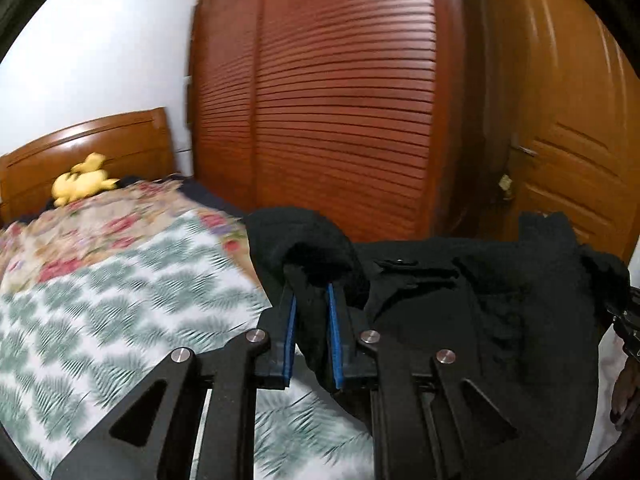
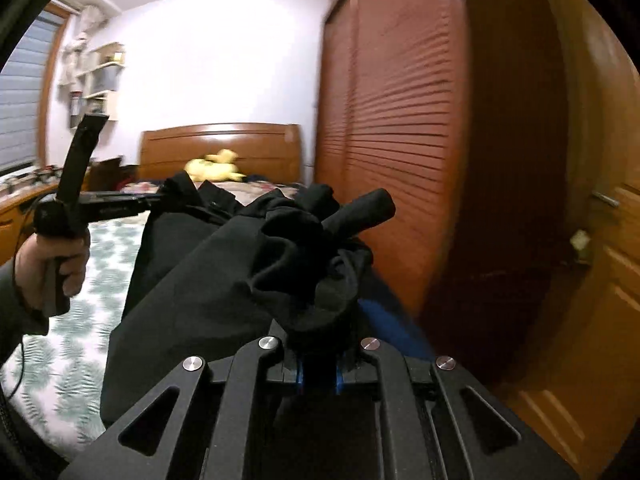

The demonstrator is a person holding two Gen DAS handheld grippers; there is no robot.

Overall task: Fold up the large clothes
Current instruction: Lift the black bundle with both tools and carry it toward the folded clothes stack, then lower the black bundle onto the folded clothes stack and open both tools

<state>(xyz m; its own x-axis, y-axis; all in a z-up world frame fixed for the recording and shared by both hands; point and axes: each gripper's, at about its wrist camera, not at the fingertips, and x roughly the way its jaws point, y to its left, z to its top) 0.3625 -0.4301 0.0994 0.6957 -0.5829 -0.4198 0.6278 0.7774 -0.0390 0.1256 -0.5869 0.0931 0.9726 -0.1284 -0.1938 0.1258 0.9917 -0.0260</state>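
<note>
A large black garment (image 1: 460,320) hangs lifted above the bed, stretched between both grippers. My left gripper (image 1: 312,280) is shut on a bunched corner of it; black cloth fills the gap between the blue pads (image 1: 335,340) and hides the tips. In the right wrist view the same garment (image 2: 208,272) drapes down to the left, and my right gripper (image 2: 320,320) is shut on a thick wad of it, its fingers buried in cloth. The left gripper (image 2: 156,200) shows there too, held by a hand (image 2: 60,264), gripping the garment's far corner.
The bed (image 1: 120,288) has a leaf-print and floral cover, a yellow plush toy (image 1: 82,182) and a wooden headboard (image 1: 92,148). A louvred wooden wardrobe (image 1: 340,100) stands close beyond, with a wooden door (image 1: 580,140) at right. Shelves (image 2: 100,80) and a window are at far left.
</note>
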